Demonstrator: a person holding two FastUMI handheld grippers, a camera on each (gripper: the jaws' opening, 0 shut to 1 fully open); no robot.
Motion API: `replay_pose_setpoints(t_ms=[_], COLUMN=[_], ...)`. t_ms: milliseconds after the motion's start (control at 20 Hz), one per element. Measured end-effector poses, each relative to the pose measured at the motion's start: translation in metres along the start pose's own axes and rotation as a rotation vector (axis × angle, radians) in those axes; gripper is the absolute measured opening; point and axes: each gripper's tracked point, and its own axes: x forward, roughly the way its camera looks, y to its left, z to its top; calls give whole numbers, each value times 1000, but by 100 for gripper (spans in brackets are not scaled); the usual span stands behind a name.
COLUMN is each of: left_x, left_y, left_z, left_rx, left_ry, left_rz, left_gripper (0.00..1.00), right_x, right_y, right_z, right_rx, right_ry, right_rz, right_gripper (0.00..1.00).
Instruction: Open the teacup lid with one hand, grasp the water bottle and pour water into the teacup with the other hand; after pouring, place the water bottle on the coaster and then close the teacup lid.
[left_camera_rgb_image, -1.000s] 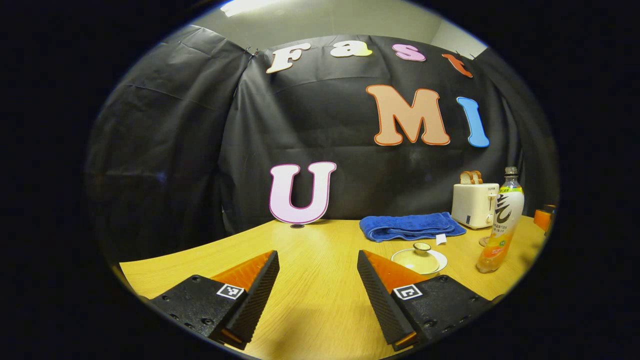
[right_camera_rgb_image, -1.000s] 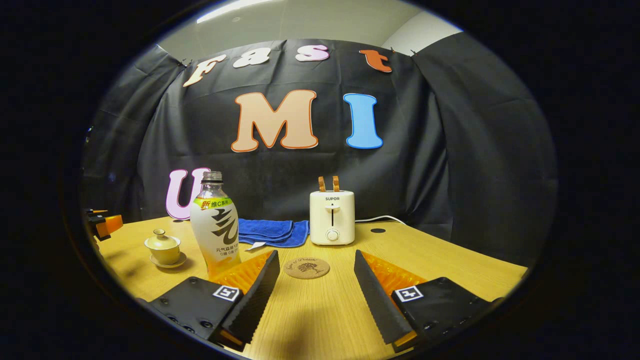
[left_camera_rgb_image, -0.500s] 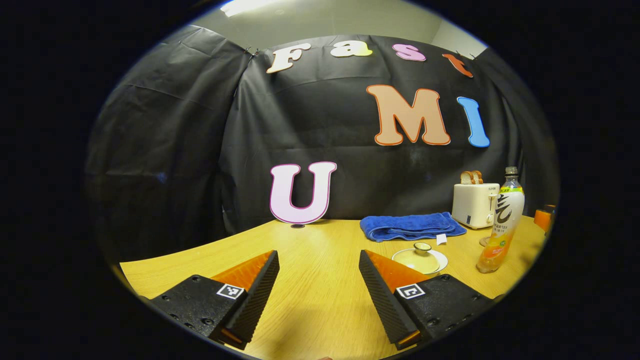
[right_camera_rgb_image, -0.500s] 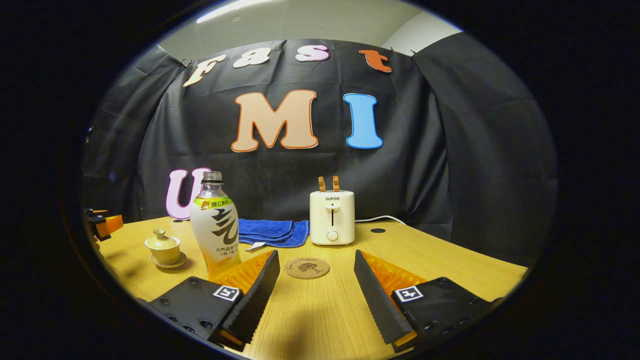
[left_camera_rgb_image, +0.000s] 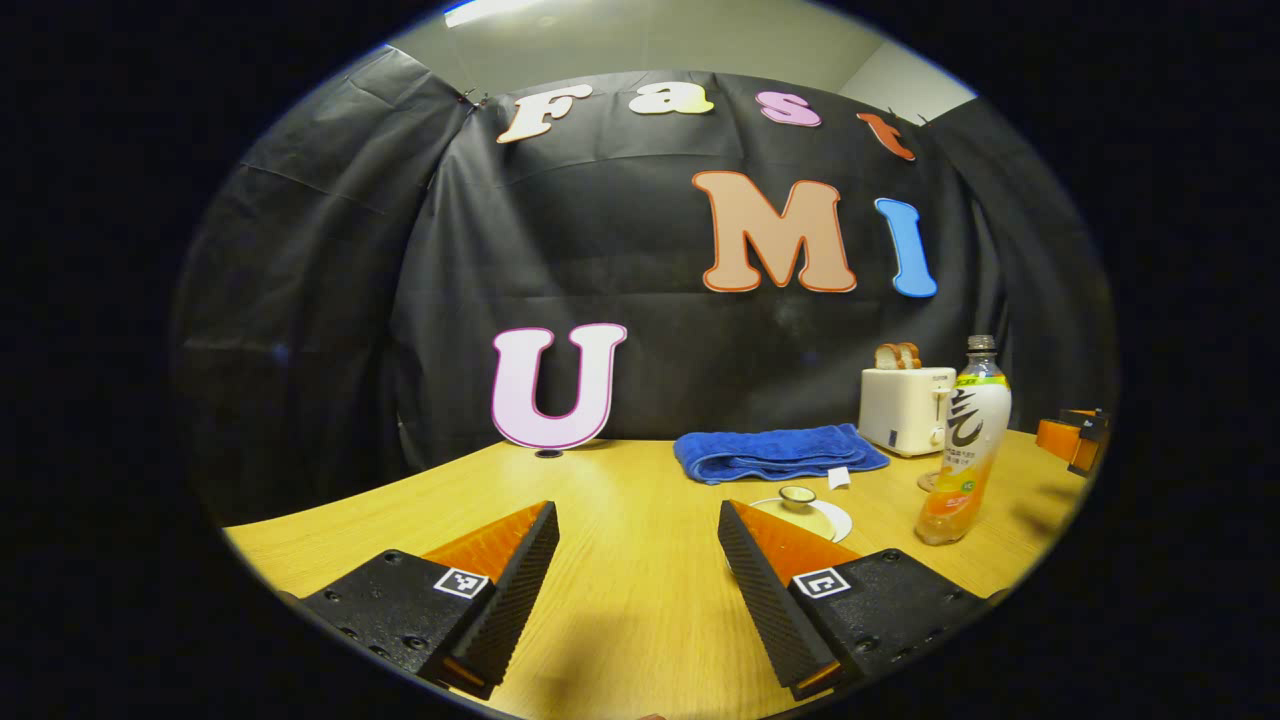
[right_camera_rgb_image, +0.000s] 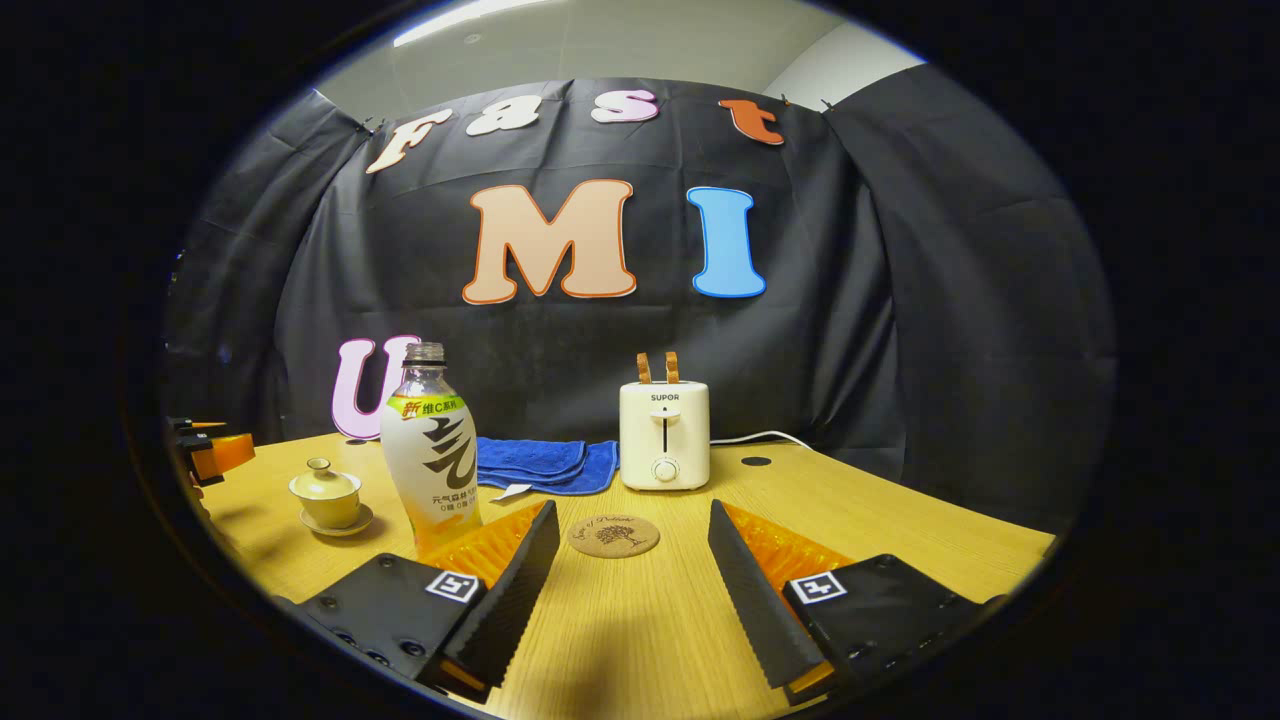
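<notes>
The left hand-held gripper hovers over the counter with its jaws wide apart, holding nothing; the lidded teacup on its saucer sits just beyond its right finger, and the water bottle stands upright farther right. The right hand-held gripper is likewise spread and empty, the bottle just beyond its left finger, the coaster ahead between the fingers. Behind lie a blue towel and a toaster with bread.
</notes>
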Motion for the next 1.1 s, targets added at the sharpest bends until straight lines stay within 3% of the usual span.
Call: replay_pose_setpoints(t_ms=[100,600,650,700,750,800,1100], left_x=[2,28,30,32,35,37,55], left_y=[-11,-66,-72,-78,-85,-91,-111], left_z=[1,-2,-2,-2,-2,-2,-3], left_rx=[-1,-7,-8,-8,-7,-8,-5], left_ry=[-2,-3,-4,-5,-5,-7,1], left_rz=[-50,-270,-298,-325,-356,-379,-454], left_gripper=[95,94,94,94,94,94,94], right_x=[0,1,0,0,0,1,0], right_y=[0,0,0,0,0,0,0], right_z=[0,0,0,0,0,0,0], right_rx=[0,0,0,0,0,0,0], right_ry=[0,0,0,0,0,0,0], right_rz=[0,0,0,0,0,0,1], right_gripper=[96,96,92,96,92,96,95])
